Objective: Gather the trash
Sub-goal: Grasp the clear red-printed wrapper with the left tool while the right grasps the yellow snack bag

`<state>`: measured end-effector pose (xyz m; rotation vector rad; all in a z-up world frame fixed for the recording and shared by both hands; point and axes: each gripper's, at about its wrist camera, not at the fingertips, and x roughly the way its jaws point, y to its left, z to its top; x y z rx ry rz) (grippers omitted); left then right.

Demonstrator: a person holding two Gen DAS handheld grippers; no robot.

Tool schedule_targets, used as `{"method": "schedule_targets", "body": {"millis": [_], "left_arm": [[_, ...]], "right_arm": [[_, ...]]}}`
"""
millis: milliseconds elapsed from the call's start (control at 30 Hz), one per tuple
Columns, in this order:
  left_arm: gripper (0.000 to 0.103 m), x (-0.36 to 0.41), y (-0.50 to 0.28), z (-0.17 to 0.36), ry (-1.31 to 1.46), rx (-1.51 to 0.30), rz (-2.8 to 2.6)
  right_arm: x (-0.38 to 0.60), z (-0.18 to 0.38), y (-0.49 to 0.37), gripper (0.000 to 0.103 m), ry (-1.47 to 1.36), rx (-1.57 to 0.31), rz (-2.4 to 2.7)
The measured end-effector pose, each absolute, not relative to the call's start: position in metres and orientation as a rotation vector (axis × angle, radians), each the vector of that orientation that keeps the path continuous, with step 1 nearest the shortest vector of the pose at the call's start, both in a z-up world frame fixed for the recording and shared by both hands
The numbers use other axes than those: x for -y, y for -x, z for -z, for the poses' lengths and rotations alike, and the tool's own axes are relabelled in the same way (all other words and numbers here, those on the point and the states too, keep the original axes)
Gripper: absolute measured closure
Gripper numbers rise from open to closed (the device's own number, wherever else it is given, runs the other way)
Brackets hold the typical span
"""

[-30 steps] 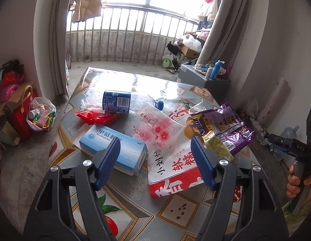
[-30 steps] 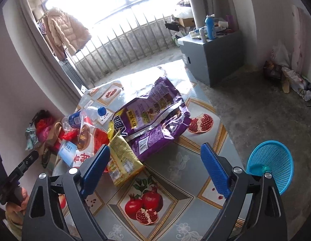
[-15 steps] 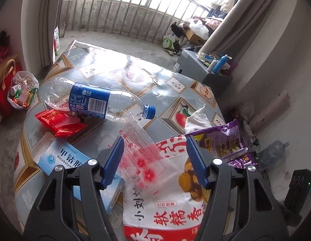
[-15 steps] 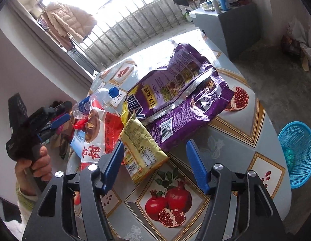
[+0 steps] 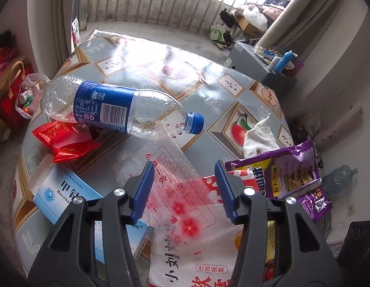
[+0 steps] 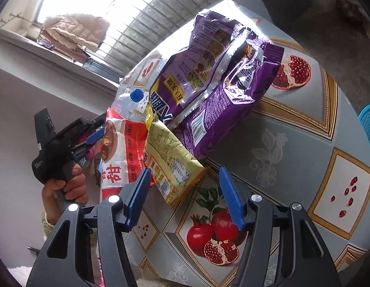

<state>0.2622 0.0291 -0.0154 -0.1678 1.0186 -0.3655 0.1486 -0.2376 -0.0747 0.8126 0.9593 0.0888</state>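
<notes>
My left gripper (image 5: 185,189) hovers over a clear plastic bag with red flowers (image 5: 182,198). Its jaws are closing and the bag shows between them, with no pad pressing on it. The bag lies on a red-and-white snack bag (image 5: 196,263). Beyond it lie an empty bottle with a blue label (image 5: 108,107), a red wrapper (image 5: 65,141) and a blue-and-white box (image 5: 63,196). My right gripper (image 6: 185,191) is closing too, with the lower corner of a yellow packet (image 6: 170,165) between its fingers and untouched. A crumpled purple bag (image 6: 220,71) lies behind the packet.
The trash sits on a round table with a fruit-print cover (image 5: 161,55). A white crumpled tissue (image 5: 259,138) lies near the purple bag. A blue basket (image 6: 368,124) stands on the floor at the right. Bags (image 5: 15,91) crowd the floor on the left.
Both grippers came down closer to the table and their jaws narrowed. The left one moved from above the box to the clear bag. The right one closed in on the yellow packet.
</notes>
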Motion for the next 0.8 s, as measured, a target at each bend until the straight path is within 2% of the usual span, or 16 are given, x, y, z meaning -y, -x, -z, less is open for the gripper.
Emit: {"method": "schedule_targets", "body": {"millis": [300,433,600,800], "left_arm": [[0.088,-0.04,-0.255,0.015,0.181,-1.015,0.375],[0.095,-0.045,-0.252,0.013,0.184,-1.01,0.371],[0.1,-0.051,-0.243,0.006,0.188,-0.988,0.373],[0.103,-0.06,-0.227,-0.011,0.185,-0.942,0.383]], "right_arm": [[0.243,0.099,-0.156,0.044,-0.943,-0.98,-0.137],[0.243,0.107,-0.159,0.057,-1.002,-0.979,-0.154],[0.243,0.111,-0.156,0.082,-1.036,-0.982,-0.181],[0.239,0.097,-0.152,0.089,-1.026,-0.945,-0.217]]}}
